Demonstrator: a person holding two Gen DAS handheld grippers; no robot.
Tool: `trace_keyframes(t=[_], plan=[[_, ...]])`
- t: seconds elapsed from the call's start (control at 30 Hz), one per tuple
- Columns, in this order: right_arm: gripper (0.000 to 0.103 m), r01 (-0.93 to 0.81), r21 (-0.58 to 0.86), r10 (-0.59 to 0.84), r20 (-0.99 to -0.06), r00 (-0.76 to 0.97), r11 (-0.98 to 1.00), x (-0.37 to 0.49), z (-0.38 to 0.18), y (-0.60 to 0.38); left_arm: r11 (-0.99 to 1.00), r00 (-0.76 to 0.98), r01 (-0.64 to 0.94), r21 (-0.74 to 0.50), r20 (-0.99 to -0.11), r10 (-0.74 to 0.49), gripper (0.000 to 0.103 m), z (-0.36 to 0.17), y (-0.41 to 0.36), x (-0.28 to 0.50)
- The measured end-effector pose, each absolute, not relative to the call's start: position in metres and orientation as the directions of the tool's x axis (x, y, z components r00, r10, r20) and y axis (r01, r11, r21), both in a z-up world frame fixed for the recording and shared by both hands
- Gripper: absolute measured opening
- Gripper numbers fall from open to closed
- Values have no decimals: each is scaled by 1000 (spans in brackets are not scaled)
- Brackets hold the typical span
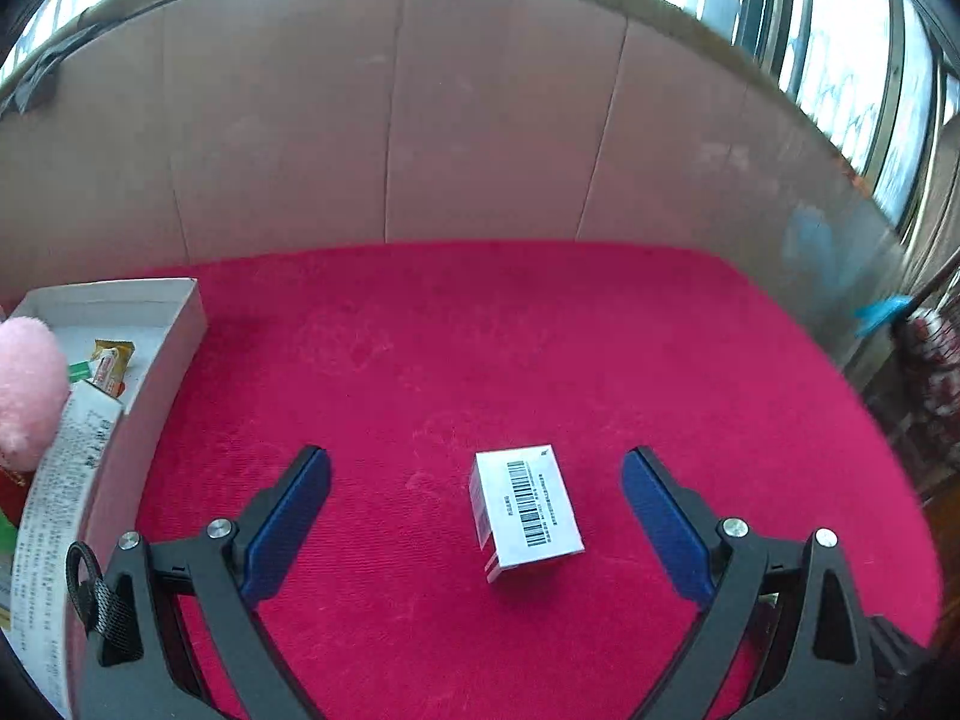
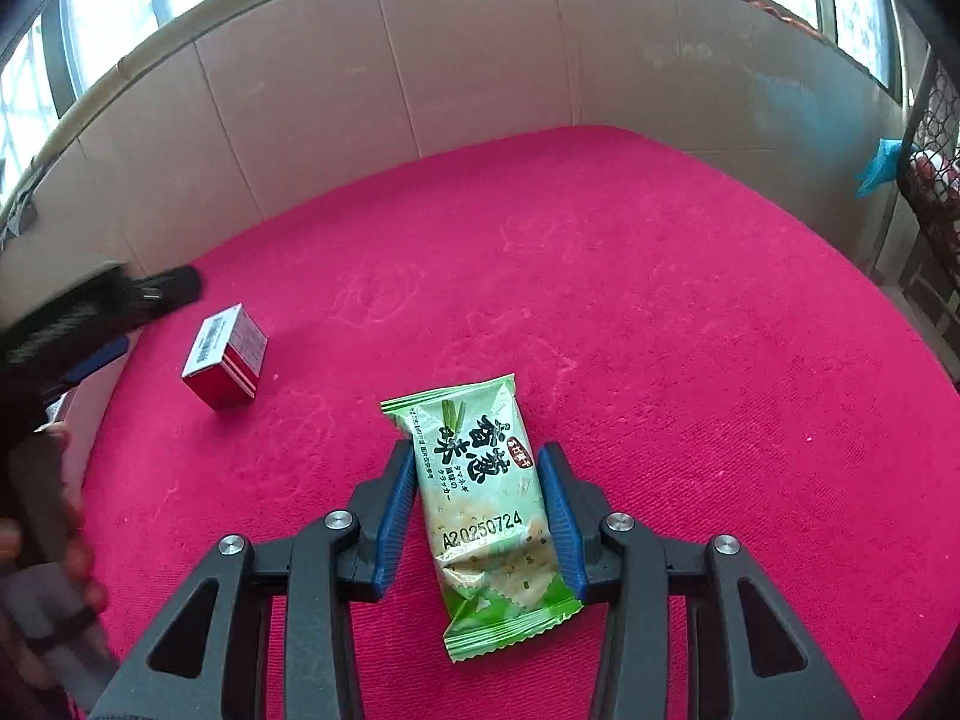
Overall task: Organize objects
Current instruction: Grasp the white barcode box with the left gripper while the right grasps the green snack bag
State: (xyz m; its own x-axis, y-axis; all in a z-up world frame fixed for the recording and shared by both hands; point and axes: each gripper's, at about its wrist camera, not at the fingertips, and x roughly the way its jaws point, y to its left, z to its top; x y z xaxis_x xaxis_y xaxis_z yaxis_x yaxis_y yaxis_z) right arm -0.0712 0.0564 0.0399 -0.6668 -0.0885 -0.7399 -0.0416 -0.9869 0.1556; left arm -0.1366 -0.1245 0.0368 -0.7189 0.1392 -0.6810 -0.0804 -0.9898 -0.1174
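Note:
A small red box with a white barcode label [image 1: 525, 510] lies on the red cloth between the wide-open fingers of my left gripper [image 1: 477, 516]. It also shows in the right wrist view [image 2: 225, 357] at the left. My right gripper [image 2: 485, 510] is shut on a green cracker packet [image 2: 486, 510], its blue pads against both long sides. The left gripper shows in the right wrist view as a blurred dark shape [image 2: 90, 312] at the left edge.
A white open box [image 1: 180, 330] stands at the left edge of the cloth, holding a pink plush toy [image 1: 27, 384], a printed carton [image 1: 60, 492] and small packets [image 1: 108, 363]. A pinkish wall [image 1: 480, 120] rises behind the table. A wire basket [image 2: 936, 180] stands at the right.

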Motion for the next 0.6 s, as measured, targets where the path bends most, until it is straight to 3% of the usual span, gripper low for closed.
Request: trace_keyframes(t=[0.13,0.23,0.43,0.6], plan=[[45,-41,195,-117,-731,-672,-980,-66,43,69,-995,-682,-80,-59,-724,98,93,19,-116,-147],[45,-42,201,-121,-730,-673,-979,-62,42,70,-994,-628,-92,-59,-771,104,72,5,-116,-155],[45,-42,189,-112,-734,-670,-981,-60,36,73,-986,-640,-145,-81,-752,156,32,9,-121,-150],[45,-43,186,-110,-734,-670,-982,-70,30,76,-983,-664,-148,-109,-726,181,31,13,-130,-140]])
